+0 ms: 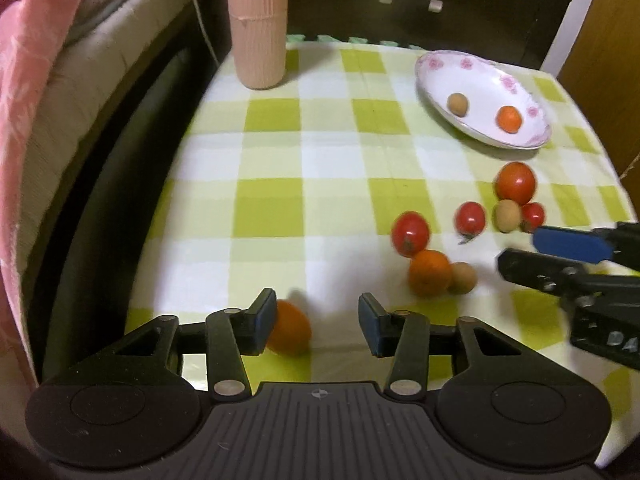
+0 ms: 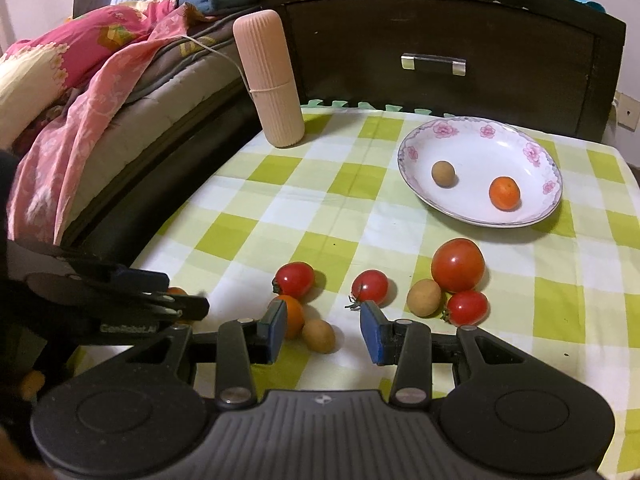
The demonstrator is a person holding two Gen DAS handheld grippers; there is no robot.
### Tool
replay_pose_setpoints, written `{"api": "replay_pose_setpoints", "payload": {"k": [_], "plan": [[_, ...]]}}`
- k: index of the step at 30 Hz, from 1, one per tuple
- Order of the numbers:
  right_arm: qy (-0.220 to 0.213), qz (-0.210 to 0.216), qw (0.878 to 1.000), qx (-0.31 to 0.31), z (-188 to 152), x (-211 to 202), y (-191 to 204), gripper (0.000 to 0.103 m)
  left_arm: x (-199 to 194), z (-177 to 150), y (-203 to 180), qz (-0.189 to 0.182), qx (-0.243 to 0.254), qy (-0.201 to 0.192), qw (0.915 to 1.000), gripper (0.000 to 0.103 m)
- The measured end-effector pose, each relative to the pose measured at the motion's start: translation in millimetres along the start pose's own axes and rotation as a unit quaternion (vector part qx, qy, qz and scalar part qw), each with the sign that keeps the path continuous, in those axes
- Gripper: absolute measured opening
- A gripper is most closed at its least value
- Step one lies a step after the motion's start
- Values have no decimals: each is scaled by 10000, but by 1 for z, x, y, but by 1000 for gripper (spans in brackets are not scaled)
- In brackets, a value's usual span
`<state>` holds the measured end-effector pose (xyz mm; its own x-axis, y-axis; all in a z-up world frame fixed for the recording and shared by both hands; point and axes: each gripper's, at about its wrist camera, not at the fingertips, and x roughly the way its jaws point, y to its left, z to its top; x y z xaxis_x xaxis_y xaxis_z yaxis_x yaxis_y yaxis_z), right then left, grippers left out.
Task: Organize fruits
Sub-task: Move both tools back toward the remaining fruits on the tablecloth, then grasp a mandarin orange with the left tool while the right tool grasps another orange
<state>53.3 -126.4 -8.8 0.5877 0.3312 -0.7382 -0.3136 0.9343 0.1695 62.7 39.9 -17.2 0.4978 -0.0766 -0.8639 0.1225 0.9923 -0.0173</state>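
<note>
I am in a home bedroom: a bed (image 2: pixel 132 120) with a pink flowered blanket (image 2: pixel 68 92) stands right beside my counter (image 2: pixel 304 208), which wears a green-checked cloth. Behind it is a dark wooden drawer unit (image 2: pixel 440 40) with a metal handle (image 2: pixel 434 63).

Left wrist view: set low and close over the near-left part of the checked tablecloth (image 1: pixel 304 160), facing toward the dark drawer front (image 1: pixel 420 4). Right wrist view: a little higher, same heading (slightly further right). Shared: the floral plate (image 2: pixel 476 136), the pink ribbed cylinder (image 2: pixel 268 80), the loose fruit. Each view catches the other gripper at its edge.
</note>
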Motion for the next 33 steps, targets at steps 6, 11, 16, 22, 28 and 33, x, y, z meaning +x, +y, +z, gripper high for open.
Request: {"api": "replay_pose_setpoints", "payload": {"k": [6,11,16,22,28,33], "plan": [[24,41,10000,-26,1,3,3,39,3,-1,7,95,-199,101,9997,59],[38,49,10000,-34,2,4,3,39,6,-1,9,248,-272,207,9991,59],[-1,46,10000,-24,4,2,3,39,12,-4,8,344,-287,405,9982,51],[-38,10,10000,-20,4,-2,2,39,16,-5,8,435,-328,461,9974,48],[39,-39,10000,3,3,2,0,39,22,-4,8,355,-445,508,9971,47],[46,-58,10000,38,8,6,-4,39,24,-2,8,368,-518,410,9971,49]]}}
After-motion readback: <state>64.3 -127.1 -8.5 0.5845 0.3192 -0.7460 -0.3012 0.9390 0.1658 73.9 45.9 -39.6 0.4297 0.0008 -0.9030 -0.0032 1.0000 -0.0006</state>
